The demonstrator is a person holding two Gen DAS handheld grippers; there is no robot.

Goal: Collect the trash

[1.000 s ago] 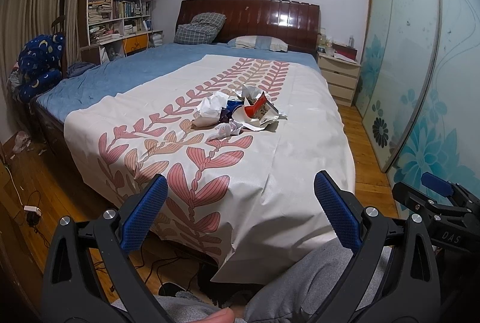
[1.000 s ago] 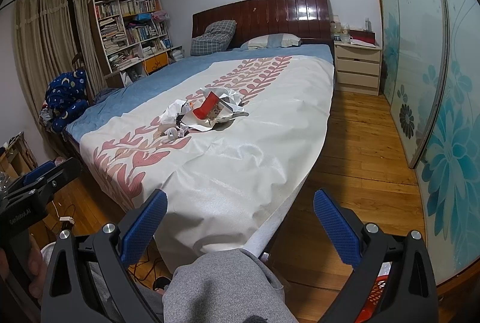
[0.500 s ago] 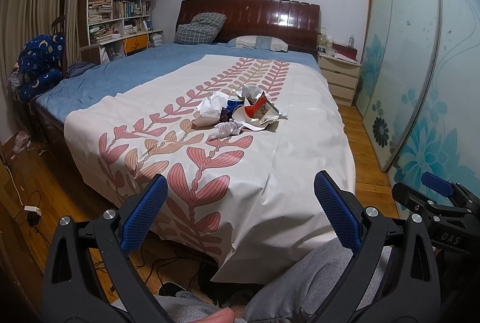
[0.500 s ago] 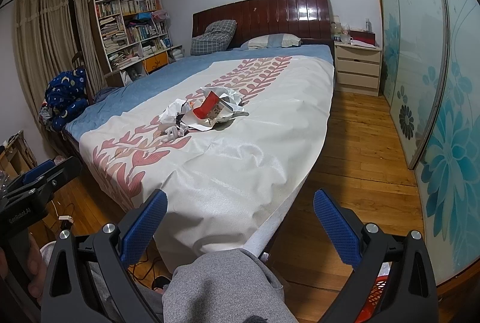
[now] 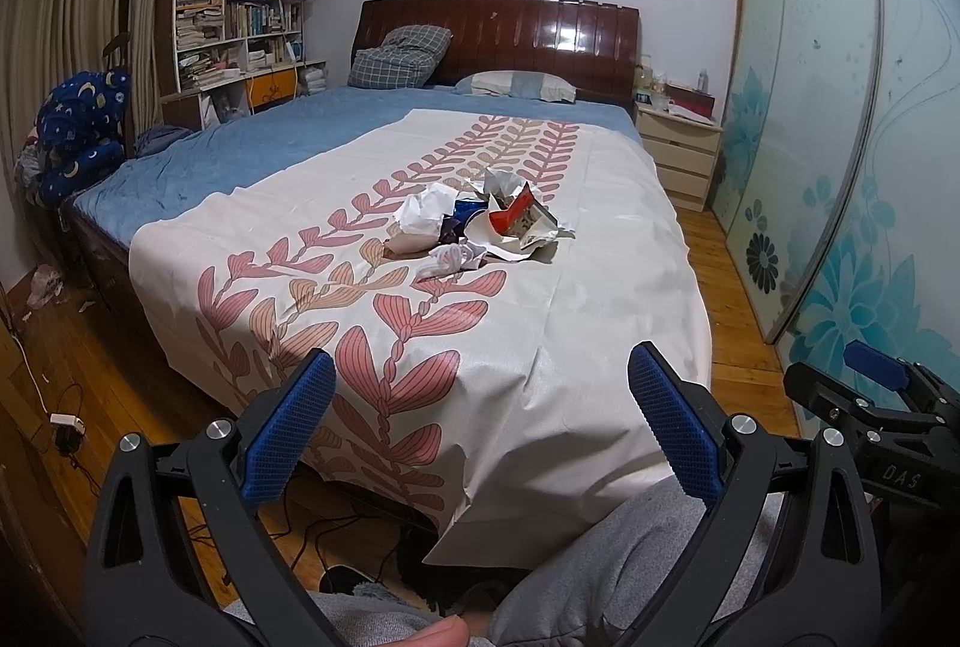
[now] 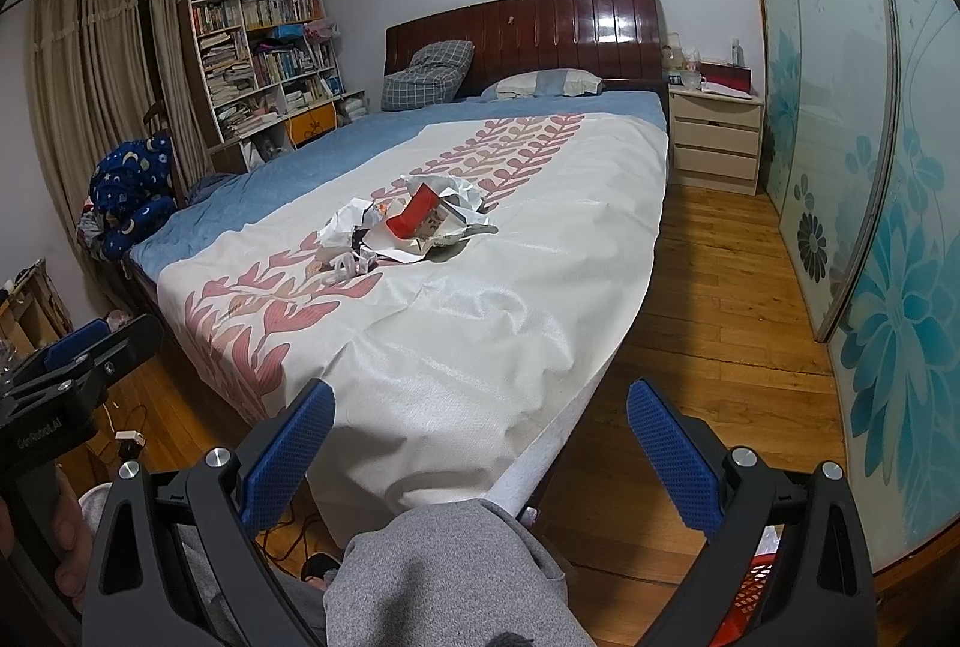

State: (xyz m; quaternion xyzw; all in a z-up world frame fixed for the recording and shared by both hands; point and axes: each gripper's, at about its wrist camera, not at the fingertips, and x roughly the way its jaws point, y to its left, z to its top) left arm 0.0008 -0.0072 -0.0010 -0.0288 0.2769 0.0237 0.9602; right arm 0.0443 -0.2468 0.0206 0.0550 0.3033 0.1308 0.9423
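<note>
A heap of trash [image 5: 480,224] lies in the middle of the bed: crumpled white paper, a red carton, blue wrappers. From the right wrist the same trash heap [image 6: 408,227] shows further left. My left gripper [image 5: 480,425] is open near the foot of the bed, well short of the heap, with nothing between its blue pads. My right gripper [image 6: 480,443] is open too, held over a grey-trousered knee [image 6: 444,569] at the bed's corner. The right gripper [image 5: 876,395] appears at the left view's right edge, and the left gripper [image 6: 72,359] at the right view's left edge.
The bed has a cream leaf-print cover [image 5: 420,323] over a blue sheet and a dark headboard [image 5: 498,29]. A nightstand [image 6: 714,137] and sliding glass doors [image 6: 870,137] are to the right. A bookshelf [image 5: 240,17] stands left. A red basket [image 6: 750,593] sits on the wooden floor at lower right.
</note>
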